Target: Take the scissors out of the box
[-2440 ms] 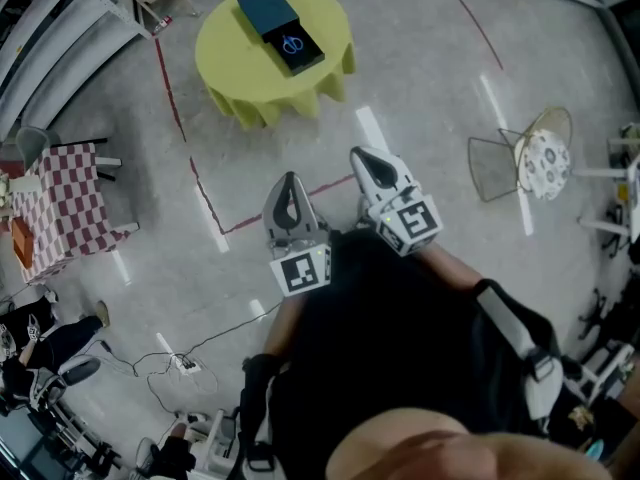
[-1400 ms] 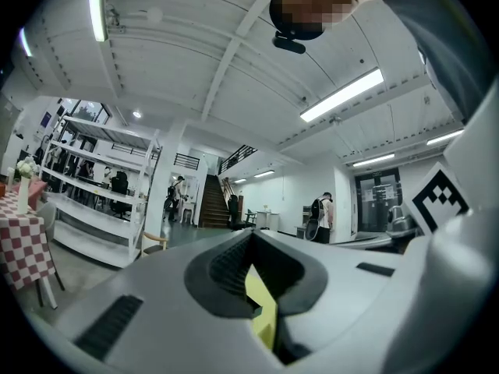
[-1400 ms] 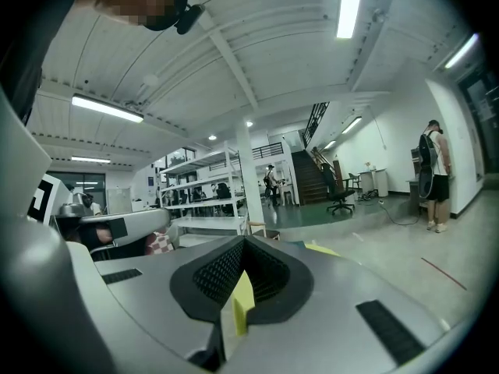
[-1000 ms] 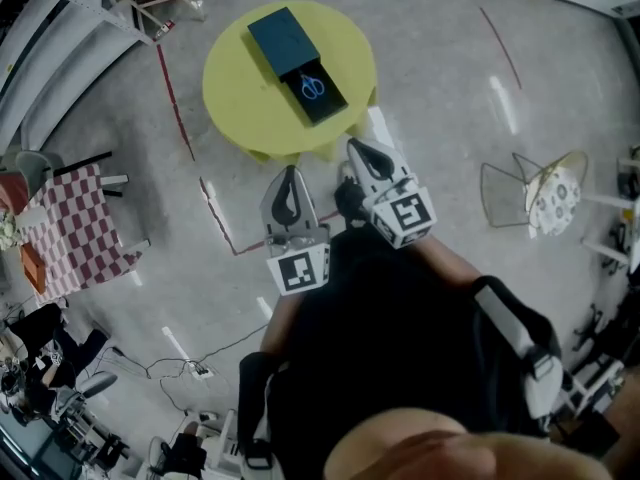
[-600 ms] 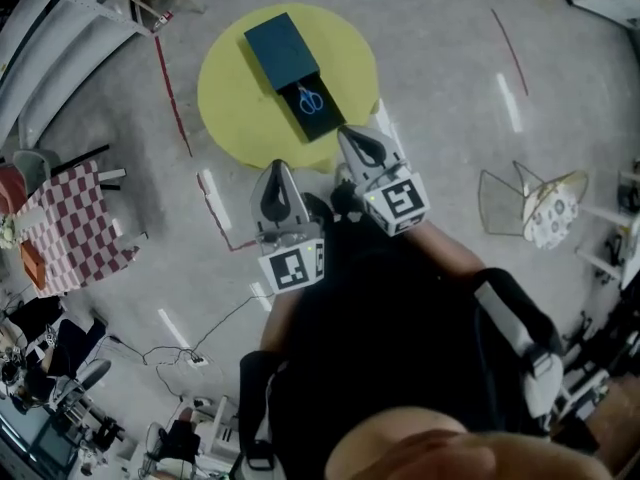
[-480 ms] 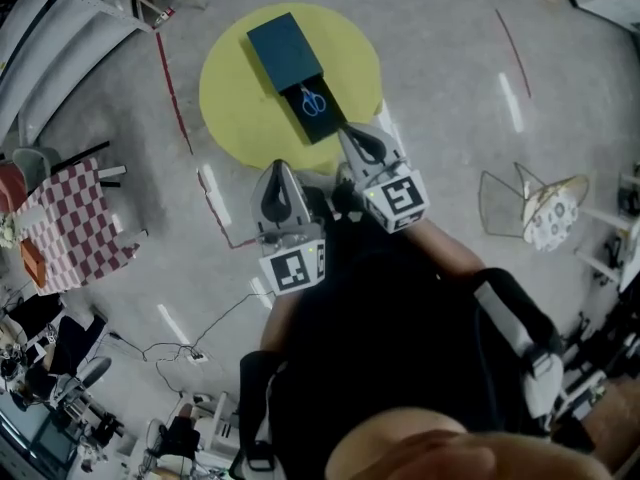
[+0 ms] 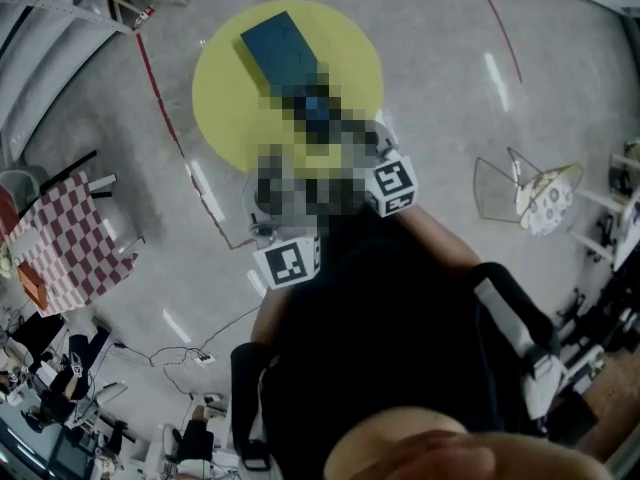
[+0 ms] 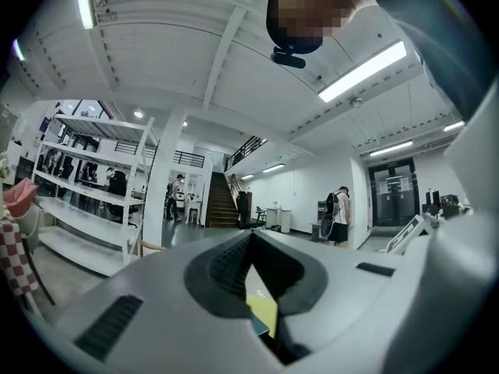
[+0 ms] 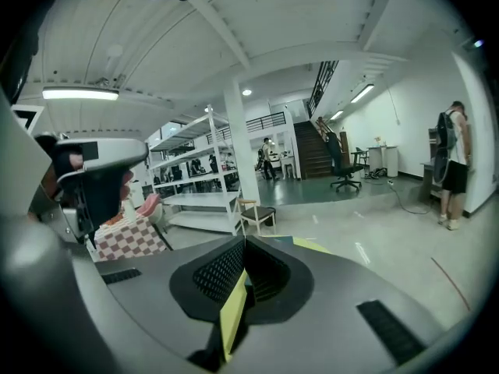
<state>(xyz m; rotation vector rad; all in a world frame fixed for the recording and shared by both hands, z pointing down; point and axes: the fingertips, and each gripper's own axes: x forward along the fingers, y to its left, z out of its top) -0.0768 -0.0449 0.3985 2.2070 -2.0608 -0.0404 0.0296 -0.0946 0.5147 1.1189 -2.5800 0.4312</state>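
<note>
Only the head view takes in the layout: a round yellow-covered desk [image 7: 225, 88] with a dark blue rectangular box [image 7: 272, 40] lying on it, one end towards the person. The near end of that box is blurred over, so the scissors cannot be made out. The tools in front of it are blurred too, apart from the left marker cube [image 7: 290, 261] and the right marker cube [image 7: 392, 185].

The gripper views supply what is lost there. The left tongs [image 8: 251, 234] are pressed together with nothing between them, and so are the right tongs [image 9: 244, 241]. A sliver of the yellow desk shows through the slot behind each pair of tips.

Around the desk is a polished grey floor [image 7: 450, 88] marked with red tape lines [image 7: 160, 78]. A red-and-white checked table [image 7: 60, 243] stands at the left. The left gripper view adds white metal shelving [image 8: 86, 209], a dark staircase [image 8: 221, 201] and a standing person with a backpack [image 8: 341, 213]. The right gripper view shows a wooden chair [image 9: 253, 213] by a pillar.
</note>
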